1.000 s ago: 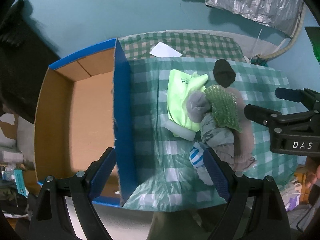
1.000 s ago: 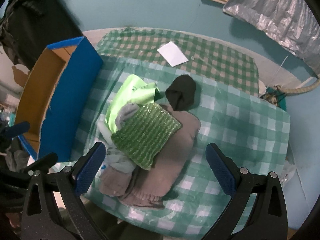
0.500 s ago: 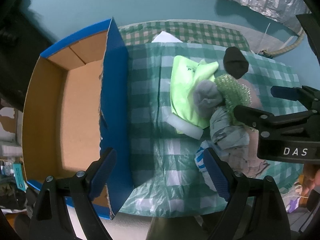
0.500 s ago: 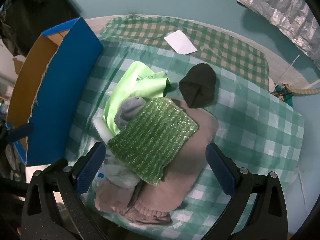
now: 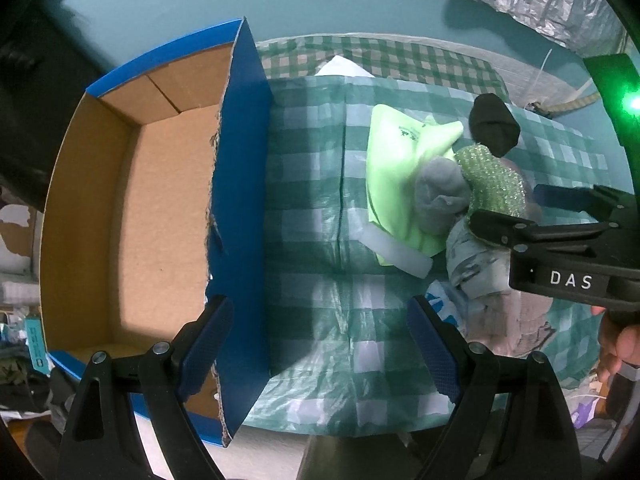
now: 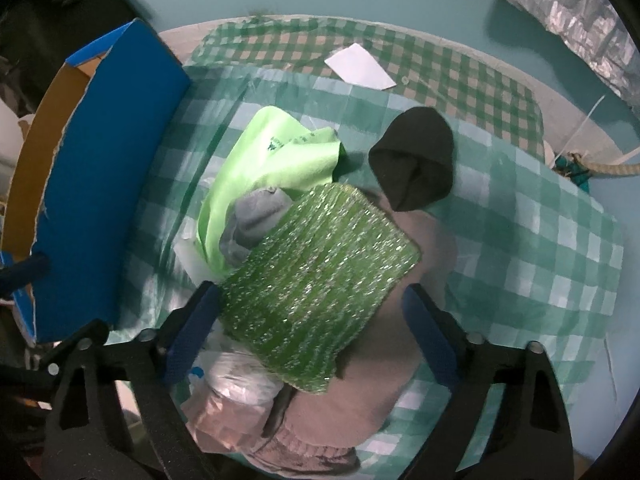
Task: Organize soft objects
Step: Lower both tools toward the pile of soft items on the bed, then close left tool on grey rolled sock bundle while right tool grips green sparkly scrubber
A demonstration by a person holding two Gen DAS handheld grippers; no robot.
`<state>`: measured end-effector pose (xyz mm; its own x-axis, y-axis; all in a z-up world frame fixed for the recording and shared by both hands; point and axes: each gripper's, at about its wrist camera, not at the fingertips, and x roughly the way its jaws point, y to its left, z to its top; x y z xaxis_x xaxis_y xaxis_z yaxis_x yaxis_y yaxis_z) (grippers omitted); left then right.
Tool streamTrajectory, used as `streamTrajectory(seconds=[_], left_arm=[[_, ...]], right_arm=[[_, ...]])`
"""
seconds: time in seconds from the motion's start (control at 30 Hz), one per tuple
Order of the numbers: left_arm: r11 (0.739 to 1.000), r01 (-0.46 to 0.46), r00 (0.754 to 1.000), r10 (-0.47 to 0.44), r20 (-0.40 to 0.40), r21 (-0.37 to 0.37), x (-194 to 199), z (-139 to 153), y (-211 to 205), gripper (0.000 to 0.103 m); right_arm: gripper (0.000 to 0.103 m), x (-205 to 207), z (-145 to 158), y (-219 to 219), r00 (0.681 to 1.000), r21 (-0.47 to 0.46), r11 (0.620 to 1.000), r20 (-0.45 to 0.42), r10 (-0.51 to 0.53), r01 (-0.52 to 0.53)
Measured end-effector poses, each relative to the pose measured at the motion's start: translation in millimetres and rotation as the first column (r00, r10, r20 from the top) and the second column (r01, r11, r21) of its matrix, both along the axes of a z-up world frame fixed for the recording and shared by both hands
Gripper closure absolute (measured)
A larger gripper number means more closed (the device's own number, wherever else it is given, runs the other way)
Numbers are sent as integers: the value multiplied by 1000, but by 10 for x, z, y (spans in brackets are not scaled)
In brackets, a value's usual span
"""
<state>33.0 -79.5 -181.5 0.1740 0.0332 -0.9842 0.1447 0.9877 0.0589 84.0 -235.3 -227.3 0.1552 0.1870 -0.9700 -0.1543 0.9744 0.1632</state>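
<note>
A pile of soft things lies on the green checked cloth [image 6: 540, 248]. On top is a sparkly green knitted piece [image 6: 316, 284], also in the left wrist view [image 5: 492, 176]. Under it lie a lime green cloth [image 6: 272, 160], a grey sock [image 6: 256, 220], a beige knit [image 6: 360, 396] and a pale plastic-wrapped bundle [image 6: 236, 388]. A black cap [image 6: 416, 164] sits apart, behind the pile. My right gripper [image 6: 312, 332] is open, low over the sparkly piece, its jaws on either side. My left gripper [image 5: 320, 344] is open and empty by the box wall.
An open cardboard box with blue outside walls [image 5: 236, 208] stands at the left of the cloth; its brown floor [image 5: 160, 216] is bare. A white paper [image 6: 360, 68] lies at the back. A silver sheet [image 6: 560, 4] lies on the teal floor behind.
My right gripper has come down and forward onto the pile, so the sparkly green piece now sits between its jaws. My left gripper has drifted slightly left toward the box.
</note>
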Motion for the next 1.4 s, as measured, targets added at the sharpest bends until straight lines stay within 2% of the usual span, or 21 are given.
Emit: streamTrajectory(seconds=[0.1,0.17,0.4,0.47,0.57,0.63,0.8,0.9,1.07,1.17,1.27,1.33,1.4], left_arm=[[1000,0,1000,0,-2,-4,6,-5,20,14],[1000,6,1000,-6,-13,-20,11,-3,11,14],[996,64,998,-65,-17,-67,2,63,-231,14],[993,76,996,-79,-29,-90,3,56,-303,14],[988,94,994,-100,-38,-122,-5,55,-415,14],[986,106,993,-112,-43,-127,-4,39,-479,14],[978,75,993,-91,-73,-195,23,-30,-562,14],[973,69,992,-91,-92,-219,41,-82,-625,14],[964,37,984,-80,-157,-262,77,-249,-711,13],[966,17,981,-66,-182,-257,89,-350,-746,13],[969,0,979,-50,-198,-247,102,-452,-773,14],[969,-15,978,-38,-207,-248,115,-506,-778,20],[968,-29,977,-25,-211,-250,125,-536,-763,37]], right_arm=[[28,-3,-32,17,1000,36,999,-21,11,-10],[40,-7,-24,24,1000,57,998,-22,19,-17],[62,-37,80,-49,1000,101,995,-8,16,-15],[72,-40,99,-116,1000,123,992,-12,3,-1],[82,-57,105,-217,1000,141,990,-17,-5,7],[85,-65,74,-280,999,148,989,-33,-11,15],[83,-96,66,-498,995,176,980,-53,-83,91],[69,-125,97,-586,994,176,979,-53,-95,103],[62,-164,136,-666,994,173,979,-49,-102,109],[55,-189,164,-703,993,172,979,-41,-107,113],[53,-206,184,-722,993,172,979,-38,-108,113],[53,-209,189,-724,994,173,978,-39,-107,112],[53,-220,197,-723,994,174,979,-41,-105,110]])
